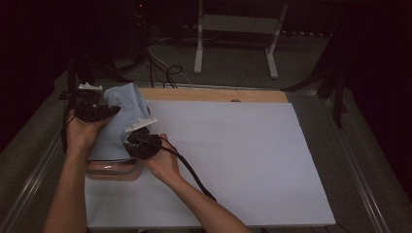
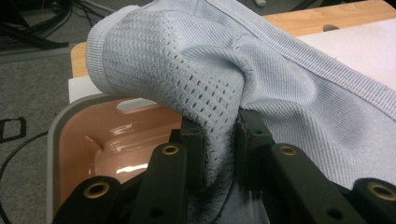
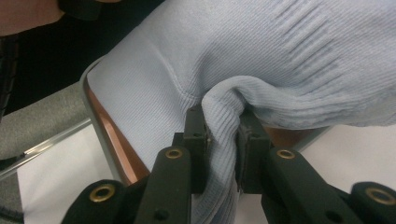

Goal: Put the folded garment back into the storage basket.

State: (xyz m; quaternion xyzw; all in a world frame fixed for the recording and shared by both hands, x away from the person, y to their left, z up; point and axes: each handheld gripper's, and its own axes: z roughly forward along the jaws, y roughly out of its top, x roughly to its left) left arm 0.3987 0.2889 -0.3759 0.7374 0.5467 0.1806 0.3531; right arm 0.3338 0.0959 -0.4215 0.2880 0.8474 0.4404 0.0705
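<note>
The pale blue garment (image 1: 119, 124) hides most of the pink tub (image 1: 114, 170) (bottom rim shows).

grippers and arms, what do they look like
The left gripper and right gripper are black, each topped by a pale three-cornered plate. Up close their black jaw links carry brass-coloured rivets. A black cable trails from the right one. Both forearms are bare, with no sleeves in view.

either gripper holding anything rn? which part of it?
Both hold the light blue knit garment. The left gripper pinches a fold by its mesh panel; the right gripper pinches a ribbed fold, over the pink bin.
</note>
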